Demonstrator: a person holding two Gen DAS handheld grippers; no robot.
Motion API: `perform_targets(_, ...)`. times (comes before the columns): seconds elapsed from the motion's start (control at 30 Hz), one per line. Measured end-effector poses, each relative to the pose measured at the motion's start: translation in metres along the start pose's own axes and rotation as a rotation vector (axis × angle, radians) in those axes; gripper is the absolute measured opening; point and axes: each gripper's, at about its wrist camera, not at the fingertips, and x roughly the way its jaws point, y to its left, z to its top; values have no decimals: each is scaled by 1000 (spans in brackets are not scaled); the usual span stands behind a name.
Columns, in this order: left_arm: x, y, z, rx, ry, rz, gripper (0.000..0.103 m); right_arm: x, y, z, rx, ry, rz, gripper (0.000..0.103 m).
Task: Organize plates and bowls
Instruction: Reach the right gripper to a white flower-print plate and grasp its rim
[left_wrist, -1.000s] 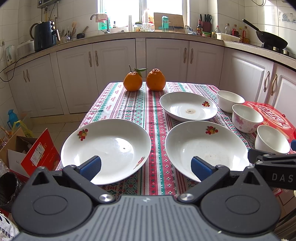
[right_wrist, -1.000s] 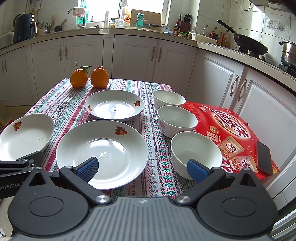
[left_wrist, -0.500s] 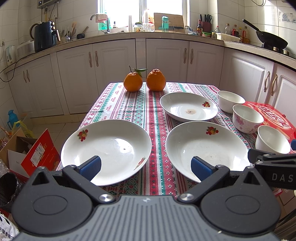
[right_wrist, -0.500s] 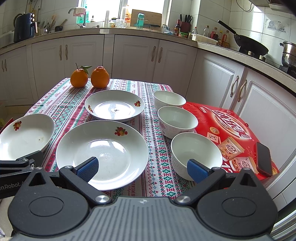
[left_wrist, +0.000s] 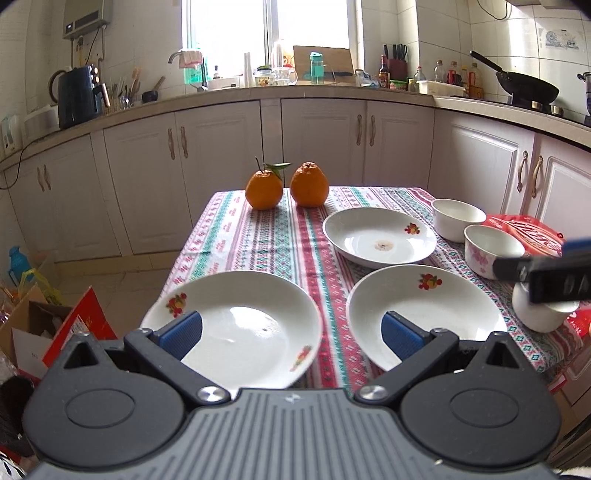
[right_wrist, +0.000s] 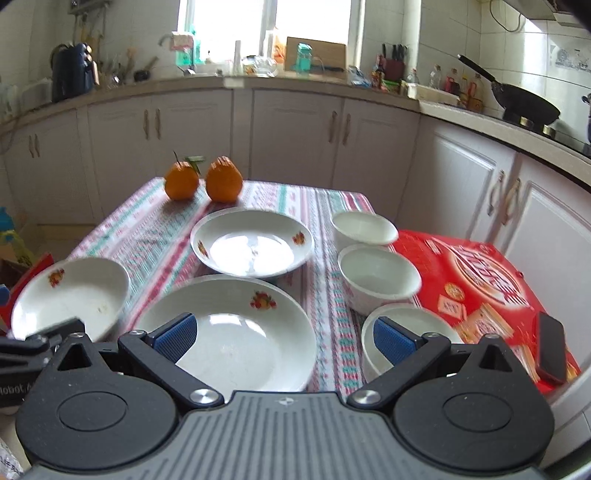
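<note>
Here both claws gape empty; right claw (left_wrist: 546, 275) perhaps lettered "DA"; red box (right_wrist: 476, 280) illegible.

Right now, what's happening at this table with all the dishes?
A person holds a two-finger gripper in each hand above a kitchen table, about to tidy plates and bowls. The left gripper hangs open over the nearest left plate; the right gripper hangs open between the middle plate and the nearest bowl. Nothing is gripped or stacked.
</note>
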Motion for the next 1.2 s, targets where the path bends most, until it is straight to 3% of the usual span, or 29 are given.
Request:
perform_targets(0.17, 2, 30, -7, 38, 33, 18, 102, 7, -8, 21, 10, -47, 199, 103)
perform_targets(0.27, 6, 46, -20, 48, 82, 18, 102, 17, -2, 28, -12, -39, 243, 103)
perform_targets(0.57, 34, 65, -48, 26, 215, -34, 102, 50, 19, 28, -59, 41, 274, 103)
perform_targets(1.07, 75, 86, -49, 13, 287, -87, 103, 97, 54, 40, -128, 130, 310, 103)
perform_targets(1.2, 75, 88, -51, 28, 270, -111, 103, 111, 69, 47, -165, 151, 352, 103)
